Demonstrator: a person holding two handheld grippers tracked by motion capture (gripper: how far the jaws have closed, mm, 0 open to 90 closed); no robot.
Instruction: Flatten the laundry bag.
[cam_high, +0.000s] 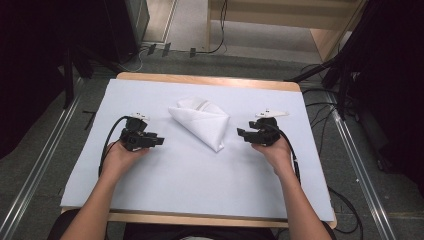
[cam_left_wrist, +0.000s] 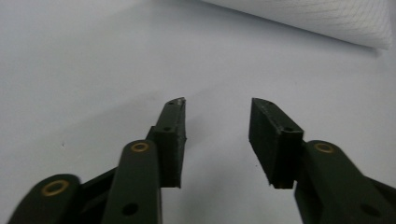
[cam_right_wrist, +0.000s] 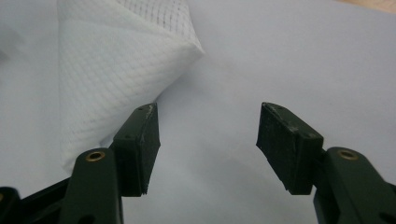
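High view: a folded white cloth (cam_high: 202, 121) is lying in the middle of the surface (cam_high: 200, 185), between the two grippers. The left gripper (cam_high: 159, 140) is being held released, with nothing inside. The right gripper (cam_high: 240, 133) is being held wide too, just beside the cloth, empty

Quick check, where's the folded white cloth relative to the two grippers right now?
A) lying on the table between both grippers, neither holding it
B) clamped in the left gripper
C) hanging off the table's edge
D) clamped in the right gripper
A: the folded white cloth lies flat on the table between the left gripper and the right gripper, both with open jaws and nothing between them.
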